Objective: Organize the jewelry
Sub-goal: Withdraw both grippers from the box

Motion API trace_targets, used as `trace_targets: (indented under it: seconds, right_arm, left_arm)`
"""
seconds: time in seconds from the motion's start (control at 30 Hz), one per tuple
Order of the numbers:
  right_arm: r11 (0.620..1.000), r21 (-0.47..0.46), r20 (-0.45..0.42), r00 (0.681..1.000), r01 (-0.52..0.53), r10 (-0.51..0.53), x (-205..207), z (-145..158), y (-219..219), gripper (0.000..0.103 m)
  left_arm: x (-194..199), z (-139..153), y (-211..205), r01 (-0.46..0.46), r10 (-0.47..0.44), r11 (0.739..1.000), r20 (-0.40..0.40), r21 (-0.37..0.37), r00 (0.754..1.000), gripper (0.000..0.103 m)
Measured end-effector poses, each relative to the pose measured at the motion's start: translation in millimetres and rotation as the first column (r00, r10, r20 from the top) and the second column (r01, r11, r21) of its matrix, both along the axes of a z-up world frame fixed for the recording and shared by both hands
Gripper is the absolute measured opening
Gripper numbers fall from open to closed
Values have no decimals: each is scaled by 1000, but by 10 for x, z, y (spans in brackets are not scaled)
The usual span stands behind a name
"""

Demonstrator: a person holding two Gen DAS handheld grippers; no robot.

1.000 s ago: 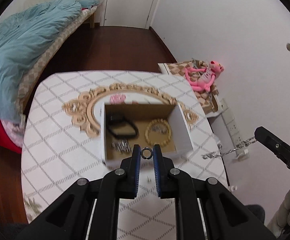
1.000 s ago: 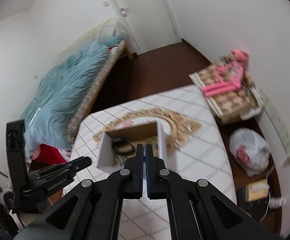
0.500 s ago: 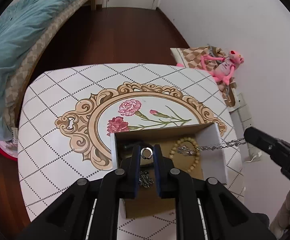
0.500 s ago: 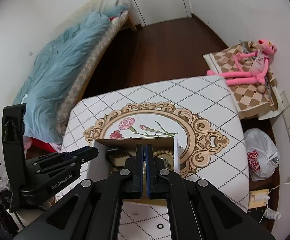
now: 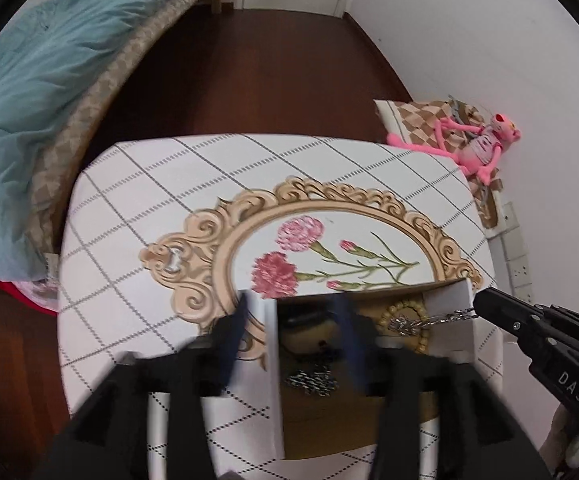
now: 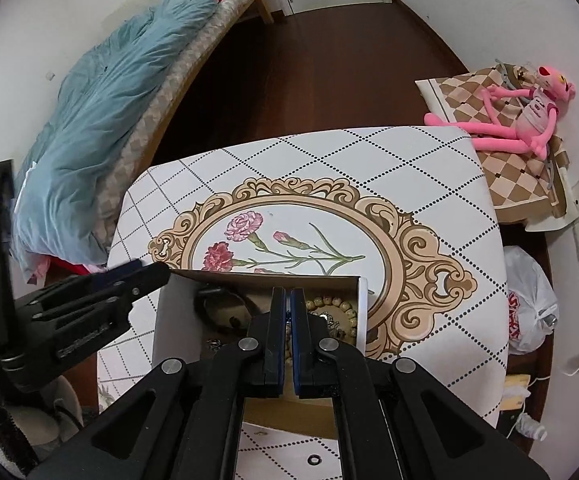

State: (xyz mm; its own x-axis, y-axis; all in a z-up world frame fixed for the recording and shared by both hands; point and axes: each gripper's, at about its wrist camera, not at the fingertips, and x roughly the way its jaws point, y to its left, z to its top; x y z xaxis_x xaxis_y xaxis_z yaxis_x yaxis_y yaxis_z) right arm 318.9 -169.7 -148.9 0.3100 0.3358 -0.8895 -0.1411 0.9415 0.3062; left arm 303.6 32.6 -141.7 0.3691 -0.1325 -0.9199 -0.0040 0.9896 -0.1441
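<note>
An open cardboard box (image 5: 451, 304) (image 6: 175, 320) stands on the patterned table. Inside lie a beaded bracelet (image 5: 407, 312) (image 6: 331, 304), a dark band (image 6: 219, 310) and a silver chain pile (image 5: 309, 380). My left gripper (image 5: 293, 332) is open and motion-blurred, its jaws spread over the box's left part; no ring shows between them. My right gripper (image 6: 287, 304) is shut on a silver chain (image 5: 429, 322) that hangs from its tip over the box's right wall onto the bracelet. In its own view the chain is mostly hidden by the fingers.
The table (image 5: 137, 208) (image 6: 441, 184) has a floral oval print. A small ring (image 6: 314, 459) lies on the table near me. A bed with a blue duvet (image 5: 41, 80) stands left. A pink plush toy (image 6: 521, 120) and a plastic bag (image 6: 529, 304) are at the right.
My left gripper has opened and the ring it held is gone from between its fingers. Both grippers came lower over the box, and the chain now drapes inside it.
</note>
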Motion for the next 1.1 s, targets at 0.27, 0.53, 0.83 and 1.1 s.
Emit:
trace_targets:
  seconds: [0.27,0.53,0.83,1.1]
  right_arm:
    - [1000,-21,-30,999,15,-16,16,-26,-48,46]
    - [983,-181,16,1000,28,-25,-214,16,-49,91]
    - [951,-300,59,997,69,-54,-637,-91,-26,99]
    - [947,-309,72,995,89,-70,-819,-71,-11,99]
  left_arm:
    - [-126,44,69,-35,30,991,44,126,999,101]
    - [-357,113,74,-65,45,982,113,178,993,103]
    - [-650,34,58,-99,80,978,105,182,991,103]
    - [-879,95,41,-107,86,978,124,178,989,103]
